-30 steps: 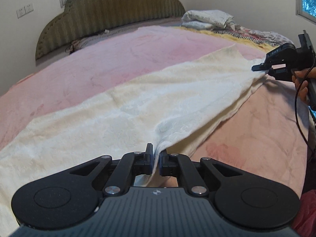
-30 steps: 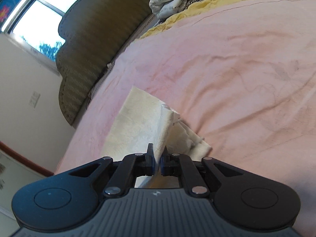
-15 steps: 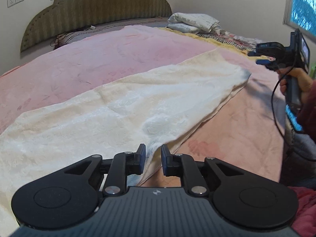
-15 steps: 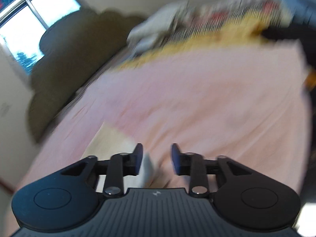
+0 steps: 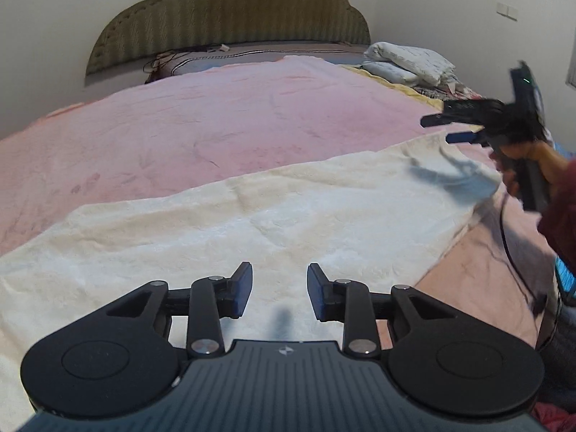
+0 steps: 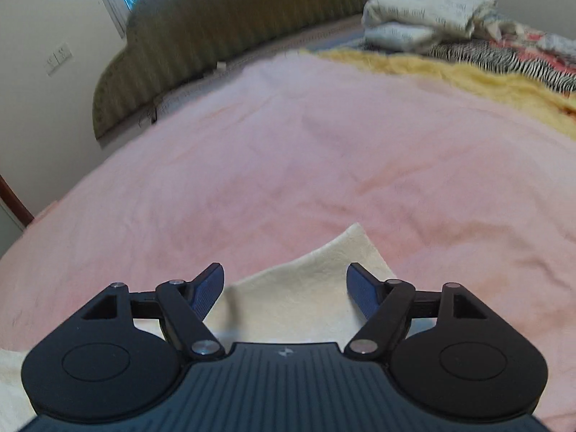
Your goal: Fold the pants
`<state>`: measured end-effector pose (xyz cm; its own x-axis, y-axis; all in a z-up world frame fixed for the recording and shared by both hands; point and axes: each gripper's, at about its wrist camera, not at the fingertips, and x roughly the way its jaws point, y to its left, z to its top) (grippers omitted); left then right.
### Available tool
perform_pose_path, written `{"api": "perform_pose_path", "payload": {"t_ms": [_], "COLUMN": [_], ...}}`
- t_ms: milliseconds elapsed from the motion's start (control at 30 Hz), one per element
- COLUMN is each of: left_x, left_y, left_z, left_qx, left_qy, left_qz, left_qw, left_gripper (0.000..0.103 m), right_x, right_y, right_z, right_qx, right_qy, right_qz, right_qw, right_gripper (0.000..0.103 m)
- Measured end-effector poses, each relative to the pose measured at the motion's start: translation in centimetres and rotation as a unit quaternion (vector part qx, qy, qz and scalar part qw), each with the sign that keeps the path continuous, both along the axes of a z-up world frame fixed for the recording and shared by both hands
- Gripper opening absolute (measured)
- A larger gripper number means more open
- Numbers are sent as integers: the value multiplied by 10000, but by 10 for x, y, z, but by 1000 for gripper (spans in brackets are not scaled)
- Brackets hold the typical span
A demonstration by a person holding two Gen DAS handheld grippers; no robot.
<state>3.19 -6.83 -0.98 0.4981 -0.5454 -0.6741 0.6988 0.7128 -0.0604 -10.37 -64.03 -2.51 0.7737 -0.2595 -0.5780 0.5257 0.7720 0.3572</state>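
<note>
The cream pants point(image 5: 252, 223) are seen spread flat across the pink blanket point(image 5: 216, 126) of the bed, stretched from the lower left of the left wrist view to its right side, where one end lies beneath the other tool. At the bottom of that view the left tongs point(image 5: 279, 293) are held just above the cloth; their jaws have just been opening and now stand moderately apart, with nothing pressed between them. At the right edge the right tongs point(image 5: 441, 129) are seen blurred, gripped by a hand point(image 5: 522, 158) in a dark red sleeve point(image 5: 561, 216), lifted clear of the fabric. In the right wrist view these tongs point(image 6: 286, 284) have just been opening and stand wide, a corner of the pants point(image 6: 306, 288) lying loose below them. A green headboard point(image 5: 230, 10) and folded bedding point(image 5: 406, 61) are seen at the far end of the bed
</note>
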Motion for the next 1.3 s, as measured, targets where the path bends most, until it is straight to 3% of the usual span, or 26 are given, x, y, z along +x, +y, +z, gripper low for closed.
{"api": "perform_pose_path", "payload": {"t_ms": [100,200,233,300,400,467,533,567,667,733,800,900,1067,1300], "left_x": [6,4,1,-5,-1,3,1,-1,-5,-4,-1,6,14,4], "left_y": [-11,-23,-23,-21,-22,-26,-29,-28,-27,-29,-31,-33,-55,-100], "left_z": [-10,-28,-30,-27,-21,-24,-28,-28,-23,-20,-19,-20,-19,-24], "left_qx": [106,508,530,406,203,284,347,311,197,193,150,13,-74,153], "left_qy": [76,276,239,111,48,114,139,124,7,-107,-110,175,430,456], "left_qz": [5,-183,-207,-273,-106,-38,-29,-32,-21,82,223,356,283,-19], "left_qw": [9999,9982,9981,9987,9997,9995,9993,9994,9998,9997,9996,9992,9986,9988], "left_gripper": [43,44,44,44,49,53,53,53,53,53,54,54,57,60], "right_x": [-11,-16,-27,-51,-90,-95,-95,-103,-140,-154,-154,-146,-128,-116], "right_y": [13,14,18,23,23,17,13,16,19,16,14,19,26,10], "right_z": [-5,-33,-32,-20,-8,-16,-29,-29,-22,-26,-35,-47,-52,-63], "right_qx": [168,284,168,87,227,688,855,859,930,1199,1624,1837,1741,1436], "right_qy": [72,588,411,221,-629,-597,-187,-359,-1066,-1259,-1171,-880,-1008,-1540], "right_qz": [288,429,436,-107,-220,109,88,-46,-993,-1207,-954,-862,-626,-1014], "right_qw": [9994,9969,9981,9997,9975,9958,9961,9956,9849,9774,9751,9752,9776,9723], "right_gripper": [79,83,83,84,84,89,89,85,86,88,87,87,87,85]}}
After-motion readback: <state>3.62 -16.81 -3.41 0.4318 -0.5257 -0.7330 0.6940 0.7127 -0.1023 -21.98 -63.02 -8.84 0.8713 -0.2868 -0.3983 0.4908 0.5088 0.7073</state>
